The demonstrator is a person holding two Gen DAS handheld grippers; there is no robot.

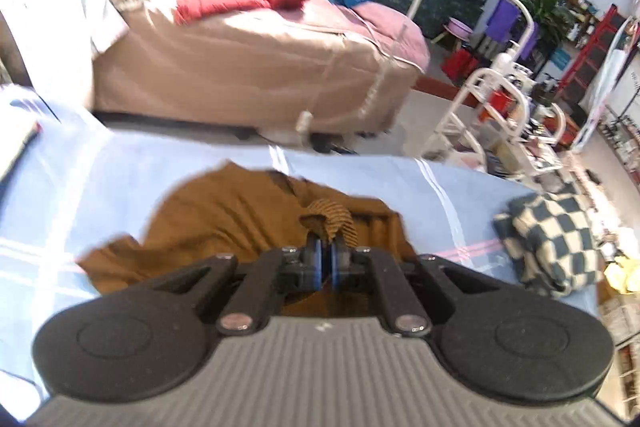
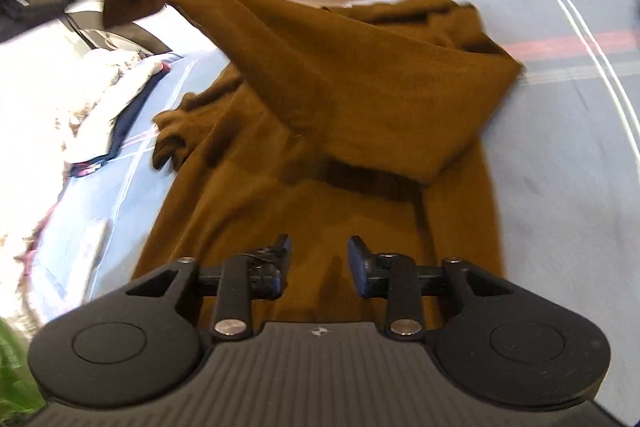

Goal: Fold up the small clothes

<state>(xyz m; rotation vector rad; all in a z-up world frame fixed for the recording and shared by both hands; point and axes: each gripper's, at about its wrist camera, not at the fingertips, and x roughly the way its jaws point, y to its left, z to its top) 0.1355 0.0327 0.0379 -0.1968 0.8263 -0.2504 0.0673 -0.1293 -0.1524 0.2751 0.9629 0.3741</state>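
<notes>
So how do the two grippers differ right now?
The left gripper is shut on the ribbed cuff of the brown sweater and holds that sleeve lifted off the blue sheet; the right gripper is open and holds nothing. The left is raised; the right hovers low over the sweater's body. Both are over the same garment.

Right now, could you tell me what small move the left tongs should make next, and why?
Probably carry the ribbed cuff across the brown sweater and lay it down: the left tongs pinch it aloft, while the right tongs hover open.
</notes>
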